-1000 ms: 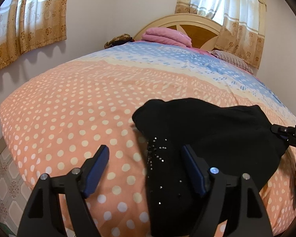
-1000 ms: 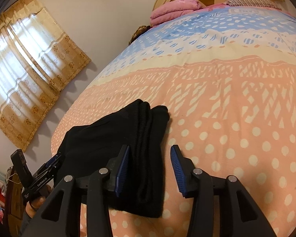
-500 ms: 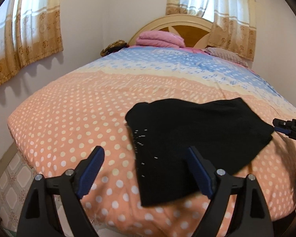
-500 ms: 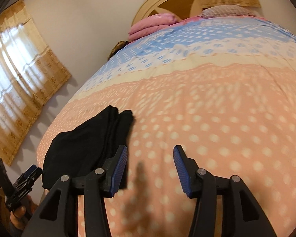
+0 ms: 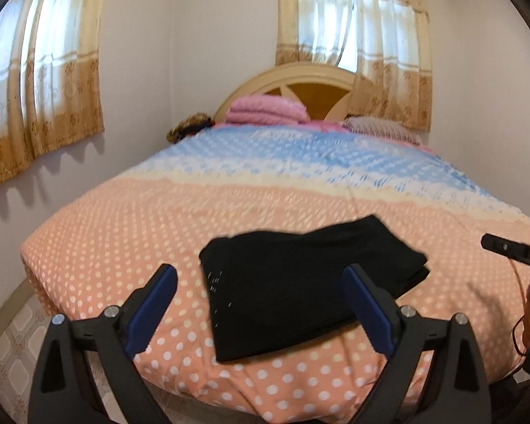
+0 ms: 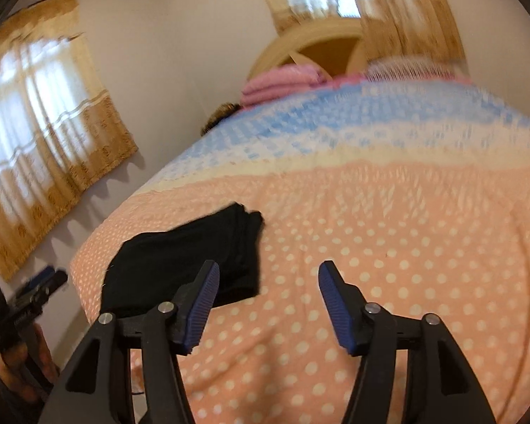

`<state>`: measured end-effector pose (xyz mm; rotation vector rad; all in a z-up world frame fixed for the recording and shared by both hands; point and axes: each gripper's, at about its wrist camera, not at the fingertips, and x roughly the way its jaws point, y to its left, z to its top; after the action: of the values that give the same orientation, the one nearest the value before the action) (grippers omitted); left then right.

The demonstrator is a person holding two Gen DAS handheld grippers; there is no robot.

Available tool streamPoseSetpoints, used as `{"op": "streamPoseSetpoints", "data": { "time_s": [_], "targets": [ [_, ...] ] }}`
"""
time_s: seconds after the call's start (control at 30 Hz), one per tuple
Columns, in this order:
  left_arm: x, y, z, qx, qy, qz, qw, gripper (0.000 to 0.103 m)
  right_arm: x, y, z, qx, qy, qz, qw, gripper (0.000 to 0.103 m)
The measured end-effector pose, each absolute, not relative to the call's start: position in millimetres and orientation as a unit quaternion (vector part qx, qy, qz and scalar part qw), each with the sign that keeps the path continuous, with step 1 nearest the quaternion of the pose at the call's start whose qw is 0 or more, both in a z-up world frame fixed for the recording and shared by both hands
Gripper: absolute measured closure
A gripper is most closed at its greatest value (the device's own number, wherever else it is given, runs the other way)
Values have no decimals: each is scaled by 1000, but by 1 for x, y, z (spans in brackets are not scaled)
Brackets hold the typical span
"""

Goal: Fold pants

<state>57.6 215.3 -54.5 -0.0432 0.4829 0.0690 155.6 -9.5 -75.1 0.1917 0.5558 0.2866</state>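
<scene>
The black pants lie folded into a compact bundle on the near end of the dotted orange bedspread. They also show in the right wrist view, left of centre. My left gripper is open and empty, held back from the bed edge and above the pants. My right gripper is open and empty, to the right of the pants and clear of them. The right gripper's tip shows at the right edge of the left wrist view.
Pink folded blankets and a pillow lie at the headboard. Curtained windows are on the left and back walls. Tiled floor lies left of the bed. The left gripper shows at the left edge of the right wrist view.
Both grippers have pulled back and up from the folded pants, which now look smaller and farther away. The right gripper's jaws have opened wider. The pants have stayed in place.
</scene>
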Motion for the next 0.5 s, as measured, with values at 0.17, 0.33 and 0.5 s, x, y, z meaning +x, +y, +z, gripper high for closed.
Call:
{"op": "streamPoseSetpoints", "data": {
  "time_s": [0.17, 0.33, 0.5],
  "targets": [
    [48, 205, -43, -18, 211, 29, 977, 0, 117, 4, -54, 43, 227, 140, 963, 34],
    [45, 197, -42, -20, 202, 25, 979, 0, 96, 3, -48, 40, 213, 138, 967, 34],
    [46, 193, -48, -16, 207, 25, 978, 0, 87, -1, -51, 37, 210, 132, 968, 33]
  ]
}}
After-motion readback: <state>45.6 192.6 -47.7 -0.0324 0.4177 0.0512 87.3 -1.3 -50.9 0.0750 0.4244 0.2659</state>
